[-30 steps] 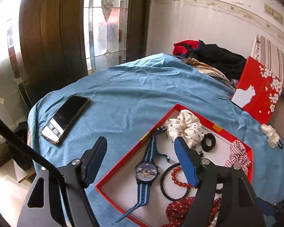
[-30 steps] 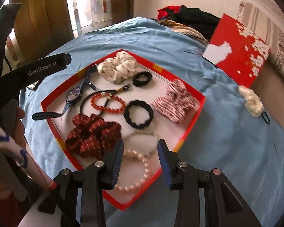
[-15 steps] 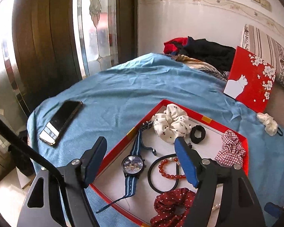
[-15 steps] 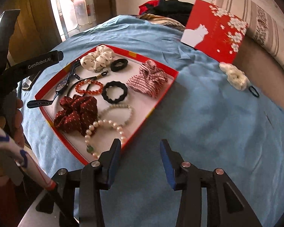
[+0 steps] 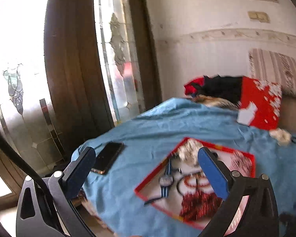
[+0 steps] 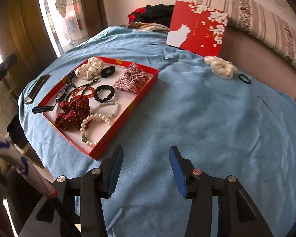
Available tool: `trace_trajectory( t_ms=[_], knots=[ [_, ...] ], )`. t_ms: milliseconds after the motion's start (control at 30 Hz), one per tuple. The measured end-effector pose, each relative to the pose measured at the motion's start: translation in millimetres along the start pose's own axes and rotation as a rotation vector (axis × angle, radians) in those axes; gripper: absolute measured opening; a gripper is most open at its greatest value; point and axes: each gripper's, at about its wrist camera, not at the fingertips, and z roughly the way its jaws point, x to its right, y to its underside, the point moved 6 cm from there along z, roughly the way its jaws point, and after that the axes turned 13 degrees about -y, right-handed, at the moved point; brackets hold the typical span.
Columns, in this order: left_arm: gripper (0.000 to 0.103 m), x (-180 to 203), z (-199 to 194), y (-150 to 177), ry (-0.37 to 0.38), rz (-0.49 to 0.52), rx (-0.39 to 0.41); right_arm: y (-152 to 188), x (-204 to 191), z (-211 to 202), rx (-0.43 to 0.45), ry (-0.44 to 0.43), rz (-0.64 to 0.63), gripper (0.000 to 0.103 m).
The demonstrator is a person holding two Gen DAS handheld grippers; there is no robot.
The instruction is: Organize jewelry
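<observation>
1. Left gripper [image 5: 146, 158] raised above the blue cloth [image 6: 207, 108], jaws spread wide, holding nothing.
2. Right gripper [image 6: 146, 158] low over the cloth, jaws moderately apart, holding nothing.
3. Shallow red tray [image 6: 146, 90] ahead-left of it: pearl bracelet [image 6: 86, 124], fabric scrunchies, watch [image 6: 61, 93].
4. Fluffy white scrunchie [image 6: 221, 67] outside the tray, near the red lid [image 6: 197, 29].

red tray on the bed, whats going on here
A person is sorting jewelry with a hand-held gripper in each hand. The right hand-held gripper and the left hand-held gripper are both open and hold nothing. The red tray on the blue bedspread already holds scrunchies, bracelets and a watch. A white scrunchie and a small black hair tie lie outside it.
</observation>
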Motion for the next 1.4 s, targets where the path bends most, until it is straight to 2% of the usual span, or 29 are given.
trace_trajectory(
  t_ms=[100,300,500,767,1000,1400],
  knots=[
    [0.103,-7.6,-18.2,8.6,0.038,0.030,-0.061,4.9,1.4,-11.1,0.020,0.001,0.012,0.056],
    [0.103,9.4,-48.6,47.2,0.198,0.123,-0.266,18.8,0.5,-23.9,0.045,0.031,0.007,0.060],
    [0.103,33.5,-58.9,84.6,0.222,0.180,-0.389,30.9,-2.9,-28.6,0.054,0.069,-0.006,0.061],
    [0.103,45.7,-64.6,99.8,0.228,0.218,-0.408,37.4,0.9,-35.7,0.068,0.112,-0.023,0.065],
    [0.103,49.2,-58.7,106.0,0.246,0.232,-0.431,38.1,3.3,-28.7,0.044,0.120,0.003,0.066],
    [0.103,48.6,-45.2,115.4,0.253,0.225,-0.473,30.5,-9.8,-8.4,-0.008,0.131,-0.023,0.067]
  ],
)
